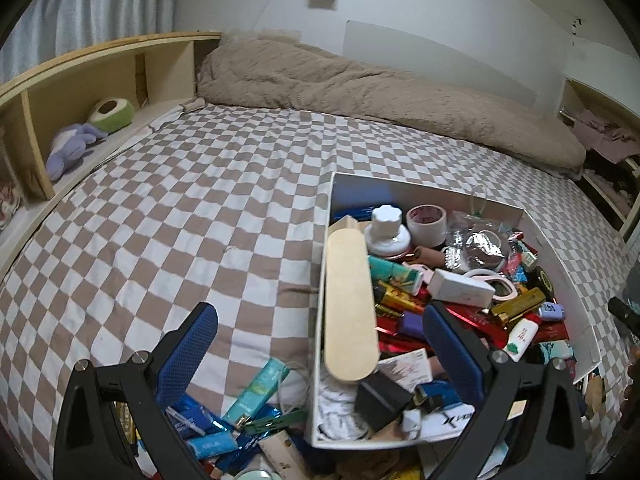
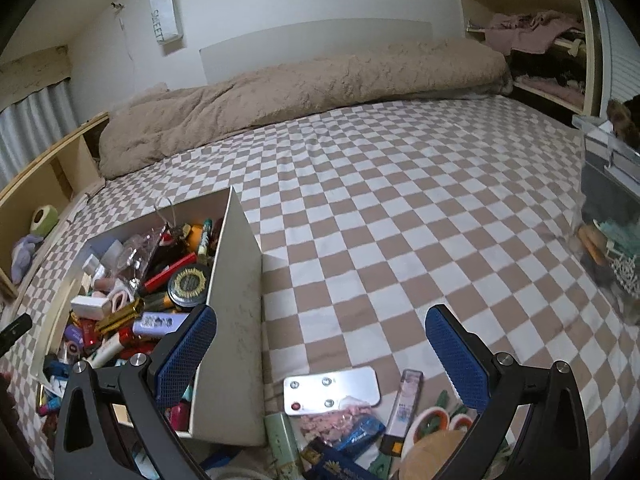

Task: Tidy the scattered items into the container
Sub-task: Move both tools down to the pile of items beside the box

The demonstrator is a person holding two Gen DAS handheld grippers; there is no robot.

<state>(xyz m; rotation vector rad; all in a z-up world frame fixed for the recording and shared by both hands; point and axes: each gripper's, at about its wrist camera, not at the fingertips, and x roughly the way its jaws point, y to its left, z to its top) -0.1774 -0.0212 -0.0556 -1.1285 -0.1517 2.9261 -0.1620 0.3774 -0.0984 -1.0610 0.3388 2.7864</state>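
Bedroom: checkered bed [image 1: 180,208], blanket [image 1: 360,92]

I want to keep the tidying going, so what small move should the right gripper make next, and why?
Probably lower the open right gripper onto the blister pack just below it. The pack lies loose on the bedspread, outside the box, and the jaws hold nothing.

The right gripper [image 2: 320,344], jaws wide apart and empty, hangs over loose items beside the full box [image 2: 236,320].

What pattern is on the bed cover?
Tan and white checks on the bed cover, clearest in the right wrist view.
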